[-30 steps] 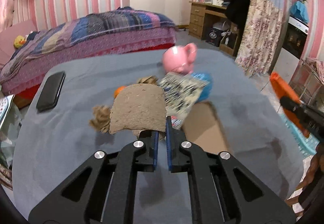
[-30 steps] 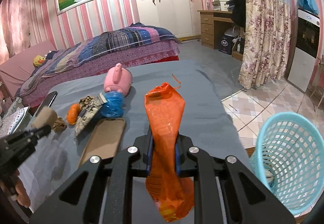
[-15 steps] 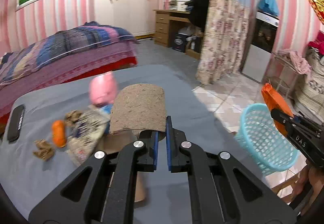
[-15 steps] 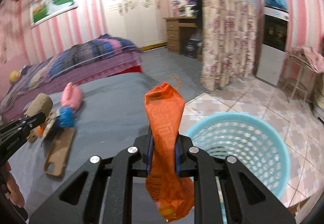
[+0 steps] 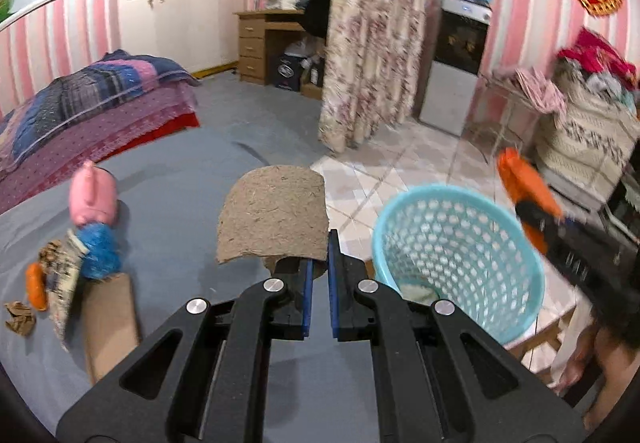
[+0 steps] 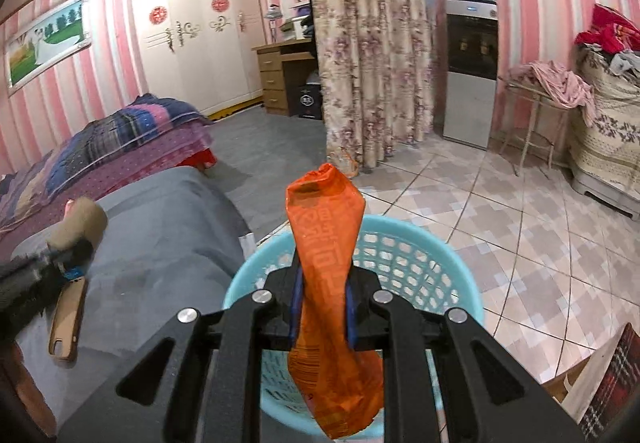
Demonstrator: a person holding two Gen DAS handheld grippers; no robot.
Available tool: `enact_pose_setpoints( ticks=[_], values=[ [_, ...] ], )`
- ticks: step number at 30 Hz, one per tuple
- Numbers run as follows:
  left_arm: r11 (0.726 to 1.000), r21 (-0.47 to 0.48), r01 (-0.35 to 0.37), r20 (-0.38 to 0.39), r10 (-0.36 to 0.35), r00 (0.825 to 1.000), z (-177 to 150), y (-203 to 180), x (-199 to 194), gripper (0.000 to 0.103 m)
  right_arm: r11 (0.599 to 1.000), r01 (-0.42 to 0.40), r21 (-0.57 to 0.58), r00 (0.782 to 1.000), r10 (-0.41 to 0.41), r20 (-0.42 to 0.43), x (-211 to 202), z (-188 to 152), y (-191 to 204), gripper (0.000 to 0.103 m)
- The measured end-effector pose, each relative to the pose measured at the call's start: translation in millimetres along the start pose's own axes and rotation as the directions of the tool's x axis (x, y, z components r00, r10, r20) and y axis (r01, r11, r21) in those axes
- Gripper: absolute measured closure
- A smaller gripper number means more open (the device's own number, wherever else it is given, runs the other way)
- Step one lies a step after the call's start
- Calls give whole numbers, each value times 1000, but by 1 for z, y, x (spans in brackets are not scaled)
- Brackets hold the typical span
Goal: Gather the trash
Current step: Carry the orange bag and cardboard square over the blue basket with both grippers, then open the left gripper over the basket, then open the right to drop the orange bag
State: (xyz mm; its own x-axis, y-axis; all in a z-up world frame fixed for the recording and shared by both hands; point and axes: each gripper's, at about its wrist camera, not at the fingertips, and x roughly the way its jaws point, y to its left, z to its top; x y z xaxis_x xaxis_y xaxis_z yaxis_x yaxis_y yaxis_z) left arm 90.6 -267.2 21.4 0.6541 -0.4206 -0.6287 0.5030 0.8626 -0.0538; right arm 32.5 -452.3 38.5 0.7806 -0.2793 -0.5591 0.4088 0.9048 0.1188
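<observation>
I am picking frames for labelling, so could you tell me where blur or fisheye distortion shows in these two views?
Left wrist view: the basket, curtain and right gripper smear with motion. Right wrist view: mostly sharp, only the left gripper blurs; both views bend walls near the dark rim.

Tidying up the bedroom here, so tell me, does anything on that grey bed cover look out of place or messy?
Yes: litter lies heaped along the grey cover: a crumpled brown scrap, a printed wrapper and flat cardboard, jumbled against a pink pig toy.

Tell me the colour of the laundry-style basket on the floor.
Light turquoise basket, clearest in the left wrist view.
</observation>
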Motion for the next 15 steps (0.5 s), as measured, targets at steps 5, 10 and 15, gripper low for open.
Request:
enact_pose_setpoints(
  ticks=[5,10,15],
  values=[
    [1000,6,29,-41,-28,999,-11,-9,21,98,1000,28,7,1000,-28,-8,8,-5,-10,86],
    [998,50,44,-58,-41,997,-12,-20,37,98,999,47,28,999,-47,-10,13,-11,-18,86],
    [991,100,90,-28,-87,996,-3,-42,43,98,997,62,42,998,-61,-27,24,-17,-26,86]
  ],
)
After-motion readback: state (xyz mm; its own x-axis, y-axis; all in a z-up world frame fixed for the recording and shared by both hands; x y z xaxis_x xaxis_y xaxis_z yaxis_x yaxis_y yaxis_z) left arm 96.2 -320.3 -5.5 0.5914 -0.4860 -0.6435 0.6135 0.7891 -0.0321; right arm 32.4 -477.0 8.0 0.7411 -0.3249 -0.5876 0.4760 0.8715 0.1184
